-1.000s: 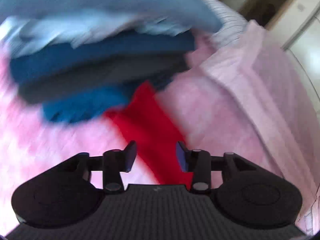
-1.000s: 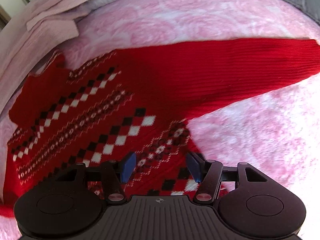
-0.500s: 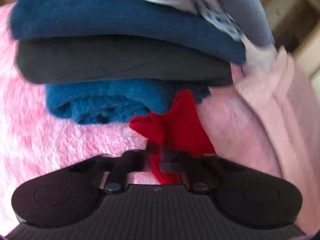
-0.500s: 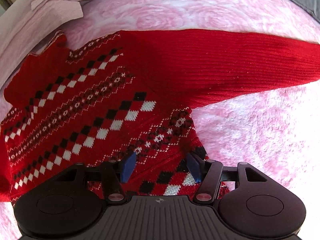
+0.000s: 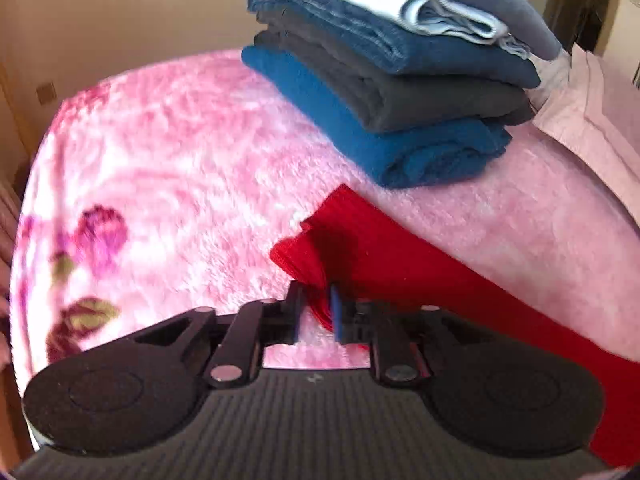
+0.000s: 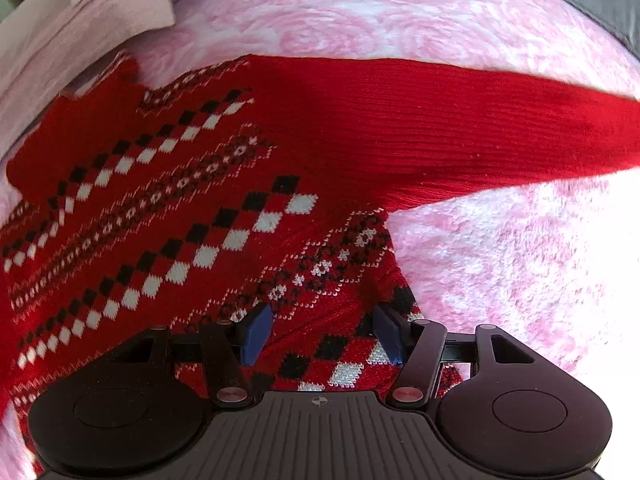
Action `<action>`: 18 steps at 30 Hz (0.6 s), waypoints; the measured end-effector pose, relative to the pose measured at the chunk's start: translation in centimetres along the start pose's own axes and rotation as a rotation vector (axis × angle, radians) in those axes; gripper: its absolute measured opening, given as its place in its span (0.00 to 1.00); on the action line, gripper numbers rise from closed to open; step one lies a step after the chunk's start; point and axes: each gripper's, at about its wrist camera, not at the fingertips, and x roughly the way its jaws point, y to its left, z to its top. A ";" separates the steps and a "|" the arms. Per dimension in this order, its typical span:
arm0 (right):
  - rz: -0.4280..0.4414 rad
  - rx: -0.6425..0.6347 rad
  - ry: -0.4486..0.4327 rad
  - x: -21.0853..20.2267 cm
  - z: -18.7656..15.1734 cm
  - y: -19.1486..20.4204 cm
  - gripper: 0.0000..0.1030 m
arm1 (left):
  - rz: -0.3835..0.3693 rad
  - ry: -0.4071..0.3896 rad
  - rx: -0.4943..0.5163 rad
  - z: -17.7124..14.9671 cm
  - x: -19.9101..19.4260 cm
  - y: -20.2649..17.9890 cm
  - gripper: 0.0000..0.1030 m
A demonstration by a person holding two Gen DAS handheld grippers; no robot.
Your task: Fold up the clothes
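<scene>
A red knitted sweater (image 6: 224,216) with black and white diamond bands lies spread on a pink fluffy blanket (image 6: 500,280). One plain red sleeve (image 6: 460,128) stretches to the right. My right gripper (image 6: 322,332) hovers open just above the patterned body, with nothing between its blue pads. In the left wrist view my left gripper (image 5: 318,310) is shut on the cuff end of the other red sleeve (image 5: 400,264), which is bunched and lifted off the blanket (image 5: 180,184).
A stack of folded clothes (image 5: 400,92), in blue, dark grey, denim and white, stands just beyond the held cuff. Pale pink bedding (image 5: 592,112) lies to its right and also at the upper left (image 6: 60,28) of the right wrist view.
My left gripper has closed on the sleeve cuff and pulled it back from the stack, swinging left. The right gripper has crept slightly forward over the sweater, still open.
</scene>
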 end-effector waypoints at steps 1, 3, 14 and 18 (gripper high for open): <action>-0.002 -0.014 0.003 0.0 0.0 0.2 0.58 | 0.014 -0.005 -0.019 0.2 -0.6 0.0 0.23; -0.003 -0.035 0.007 -0.1 -0.1 0.5 0.58 | 0.042 -0.014 -0.056 0.6 -1.8 0.0 0.22; 0.004 -0.072 -0.005 -0.7 -1.2 0.5 0.58 | 0.122 0.055 0.006 1.2 -1.4 -1.3 0.31; -0.015 -0.104 -0.067 -2.6 -0.6 -1.7 0.58 | 0.070 0.029 0.015 0.6 -4.7 -3.8 0.29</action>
